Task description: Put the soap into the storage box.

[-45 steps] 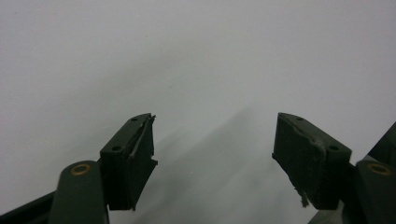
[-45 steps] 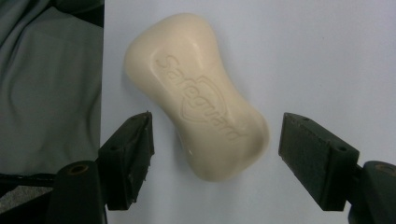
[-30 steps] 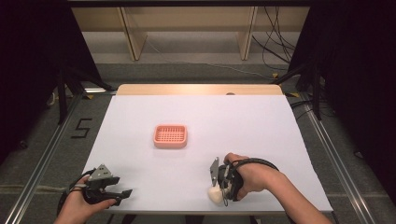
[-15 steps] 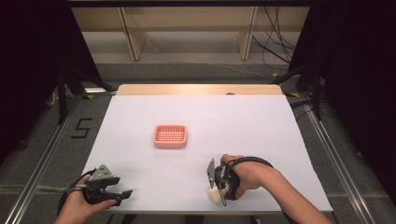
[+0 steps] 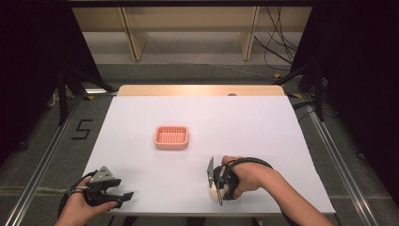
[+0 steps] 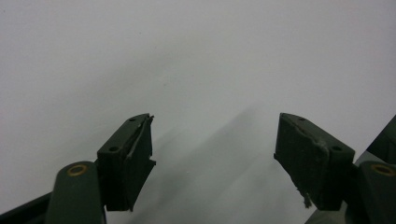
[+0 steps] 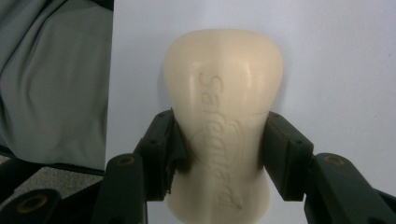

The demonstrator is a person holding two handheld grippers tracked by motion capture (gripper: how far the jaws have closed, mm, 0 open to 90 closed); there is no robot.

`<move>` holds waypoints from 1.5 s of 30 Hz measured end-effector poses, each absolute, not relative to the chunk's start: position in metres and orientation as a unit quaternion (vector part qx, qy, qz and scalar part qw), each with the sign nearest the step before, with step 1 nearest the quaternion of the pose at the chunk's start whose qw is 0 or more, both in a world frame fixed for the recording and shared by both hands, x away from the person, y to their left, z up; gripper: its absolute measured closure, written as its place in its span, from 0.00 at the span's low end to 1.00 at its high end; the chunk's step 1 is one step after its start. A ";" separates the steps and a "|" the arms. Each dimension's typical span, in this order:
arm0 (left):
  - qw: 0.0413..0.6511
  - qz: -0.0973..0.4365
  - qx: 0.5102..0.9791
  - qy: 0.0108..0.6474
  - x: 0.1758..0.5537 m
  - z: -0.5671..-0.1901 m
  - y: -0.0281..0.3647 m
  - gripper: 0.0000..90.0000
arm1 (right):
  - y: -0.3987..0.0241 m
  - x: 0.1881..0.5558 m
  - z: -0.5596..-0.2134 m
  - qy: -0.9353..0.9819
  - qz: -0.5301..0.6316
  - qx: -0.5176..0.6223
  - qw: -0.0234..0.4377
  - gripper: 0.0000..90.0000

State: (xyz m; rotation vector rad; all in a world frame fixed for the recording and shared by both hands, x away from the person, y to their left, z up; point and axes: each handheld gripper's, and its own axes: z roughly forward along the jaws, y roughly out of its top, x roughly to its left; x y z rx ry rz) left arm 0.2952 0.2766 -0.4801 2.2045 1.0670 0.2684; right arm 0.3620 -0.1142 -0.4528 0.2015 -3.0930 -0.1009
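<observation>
Two claws: right claw [image 7: 219, 154] pinches a cream soap bar [image 7: 224, 116]; left claw [image 6: 215, 149] spread wide.

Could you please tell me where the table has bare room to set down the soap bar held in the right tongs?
The white table is bare right of the pink soap dish and between the dish and the far wooden edge. The near edge is crowded: the left tongs at the left corner, the right tongs gripping the soap bar.
</observation>
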 end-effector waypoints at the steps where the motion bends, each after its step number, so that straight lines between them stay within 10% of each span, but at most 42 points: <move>1: 0.332 0.102 0.844 0.408 0.295 -0.480 0.276 0.30 | -0.115 0.360 -0.453 -0.998 -0.026 0.044 0.024 0.55; 45: 0.333 0.104 0.844 0.408 0.295 -0.480 0.277 0.30 | -0.125 0.391 -0.416 -0.992 -0.104 -0.070 -0.010 0.56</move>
